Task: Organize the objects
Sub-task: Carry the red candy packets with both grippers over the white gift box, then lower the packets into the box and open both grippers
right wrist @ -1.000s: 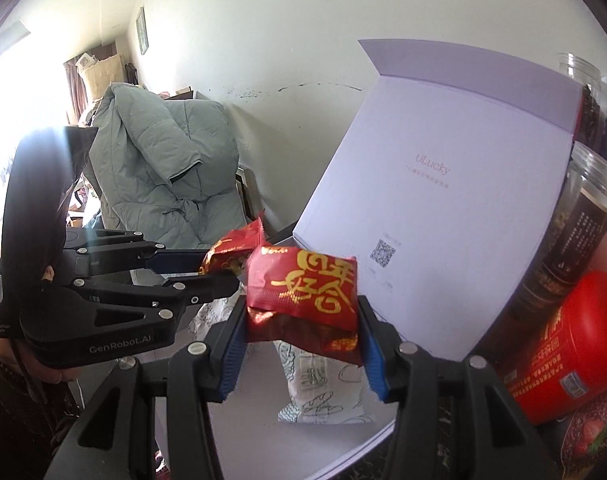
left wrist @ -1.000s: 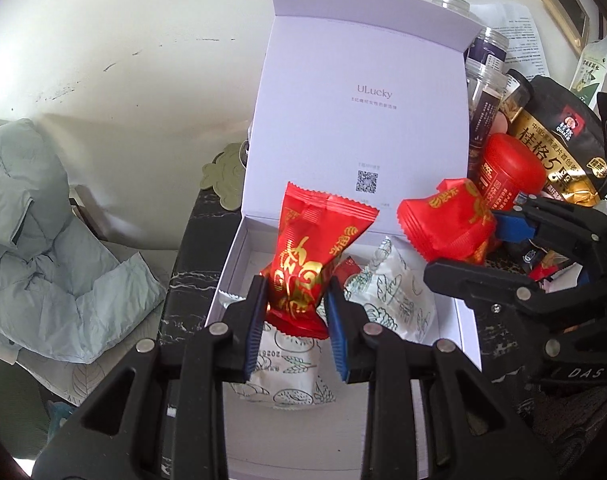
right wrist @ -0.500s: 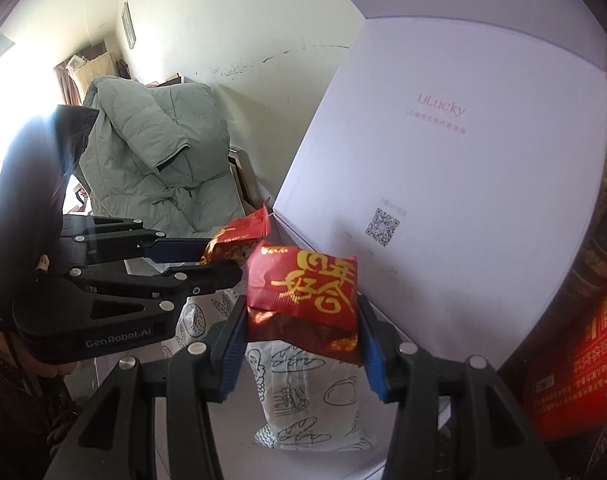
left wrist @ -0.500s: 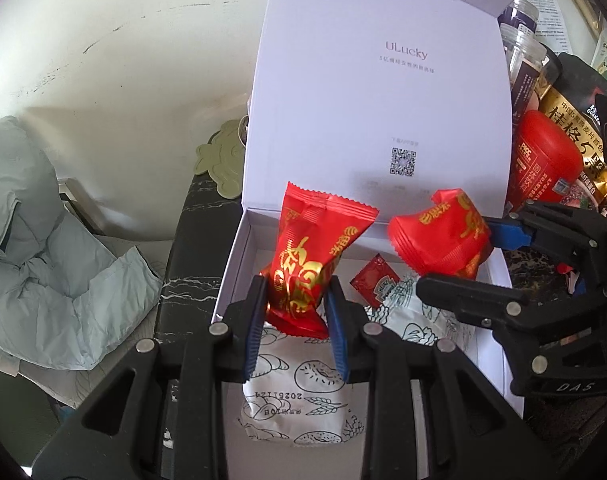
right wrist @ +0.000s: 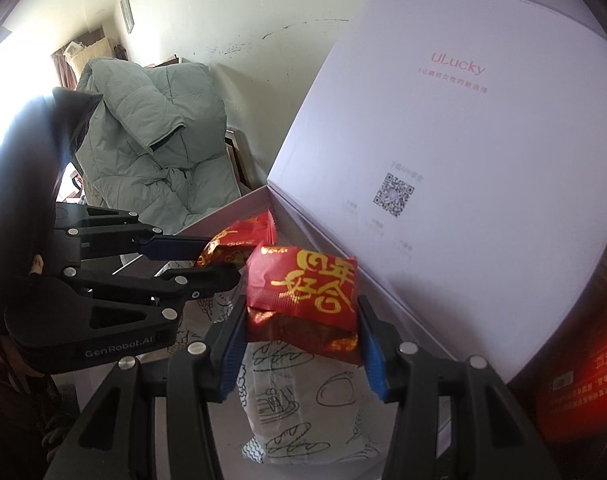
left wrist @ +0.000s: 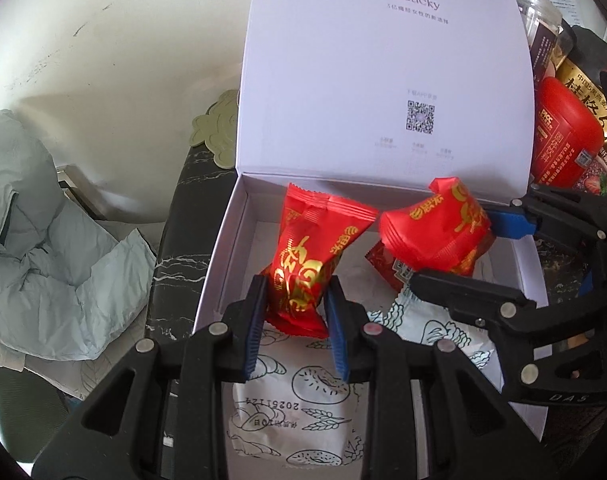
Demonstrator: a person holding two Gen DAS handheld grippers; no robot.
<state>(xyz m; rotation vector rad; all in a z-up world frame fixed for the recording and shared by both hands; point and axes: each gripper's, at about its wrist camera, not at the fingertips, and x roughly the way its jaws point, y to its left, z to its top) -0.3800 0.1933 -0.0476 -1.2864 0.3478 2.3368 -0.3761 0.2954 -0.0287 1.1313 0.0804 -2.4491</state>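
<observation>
Above the open white box (left wrist: 223, 248), the left gripper (left wrist: 297, 316) pinches one red snack packet (left wrist: 311, 256) between its fingers, and at its 2 o'clock the right gripper (right wrist: 301, 340) pinches a second red packet (right wrist: 303, 292). To place them well, I would lower each toward bare floor at the box's 12 o'clock end, beyond the white bread packets (left wrist: 295, 400), then spread the fingers gently.

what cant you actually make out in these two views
- Box floor, left wrist view: mostly covered by white packets and both red packets.
- Small red sachet: largely hidden behind the right gripper and its packet.
- Jars: cut off by the lid and the frame edge.
- Right wrist view: red canister blurred, its print unreadable.
</observation>
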